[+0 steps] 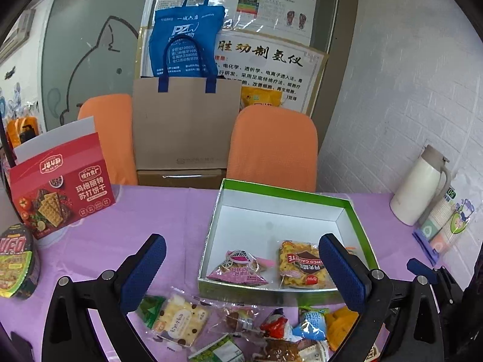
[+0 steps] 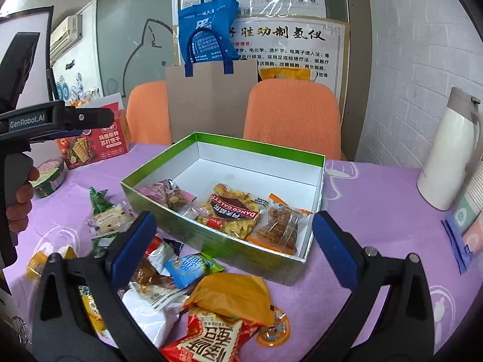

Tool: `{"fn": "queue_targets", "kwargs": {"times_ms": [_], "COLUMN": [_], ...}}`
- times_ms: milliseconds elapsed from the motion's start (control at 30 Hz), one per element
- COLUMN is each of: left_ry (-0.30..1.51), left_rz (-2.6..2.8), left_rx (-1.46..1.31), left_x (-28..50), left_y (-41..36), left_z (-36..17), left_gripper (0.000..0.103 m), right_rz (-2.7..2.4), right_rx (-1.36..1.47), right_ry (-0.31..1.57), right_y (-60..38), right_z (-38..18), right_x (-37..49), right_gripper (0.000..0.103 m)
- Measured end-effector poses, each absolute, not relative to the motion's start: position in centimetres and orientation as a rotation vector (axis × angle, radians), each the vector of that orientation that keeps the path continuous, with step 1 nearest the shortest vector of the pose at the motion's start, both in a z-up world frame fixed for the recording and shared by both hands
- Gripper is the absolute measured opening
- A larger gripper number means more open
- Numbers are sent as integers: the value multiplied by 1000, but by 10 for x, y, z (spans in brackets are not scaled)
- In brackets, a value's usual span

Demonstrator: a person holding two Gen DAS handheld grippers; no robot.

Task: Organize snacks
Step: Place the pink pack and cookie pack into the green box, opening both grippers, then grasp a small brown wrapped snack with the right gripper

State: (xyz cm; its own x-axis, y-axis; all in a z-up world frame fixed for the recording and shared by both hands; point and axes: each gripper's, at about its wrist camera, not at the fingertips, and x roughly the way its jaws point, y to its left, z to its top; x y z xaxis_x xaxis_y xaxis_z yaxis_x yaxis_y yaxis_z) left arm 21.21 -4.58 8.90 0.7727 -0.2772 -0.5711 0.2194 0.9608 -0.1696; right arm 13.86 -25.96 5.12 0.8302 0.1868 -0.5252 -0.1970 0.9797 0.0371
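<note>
Box (image 2: 163,167), green-rimmed, on purple table (image 2: 377,199): holds pink packet (image 2: 169,194), yellow packet (image 2: 231,214), orange packet (image 2: 279,229). Loose snacks (image 2: 193,283) heaped just before it. Left gripper (image 1: 241,271) and right gripper (image 2: 234,249): jaws wide apart, empty. Step: between placements. Next: descend over one loose packet, close.

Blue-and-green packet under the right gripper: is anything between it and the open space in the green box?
Only the box's near wall, which the blue-and-green packet must be lifted over. The right gripper stands open and empty above the pile, and the white floor behind the three packets already inside is bare.
</note>
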Motion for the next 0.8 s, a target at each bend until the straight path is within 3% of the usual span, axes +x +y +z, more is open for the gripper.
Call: {"fn": "queue_targets", "kwargs": {"times_ms": [367, 800], "left_ry": [622, 780], "left_rz": [-272, -185], "left_rx": [-65, -103], "left_x": [126, 68], "left_y": [-38, 36], "left_z": [91, 17], "left_gripper": [103, 103], "right_rz": [292, 316], "right_rx": [-64, 65], "right_ry": [538, 713], "right_y": [-235, -244], "right_z": [45, -9], "right_x": [66, 26], "right_gripper": [103, 103]}}
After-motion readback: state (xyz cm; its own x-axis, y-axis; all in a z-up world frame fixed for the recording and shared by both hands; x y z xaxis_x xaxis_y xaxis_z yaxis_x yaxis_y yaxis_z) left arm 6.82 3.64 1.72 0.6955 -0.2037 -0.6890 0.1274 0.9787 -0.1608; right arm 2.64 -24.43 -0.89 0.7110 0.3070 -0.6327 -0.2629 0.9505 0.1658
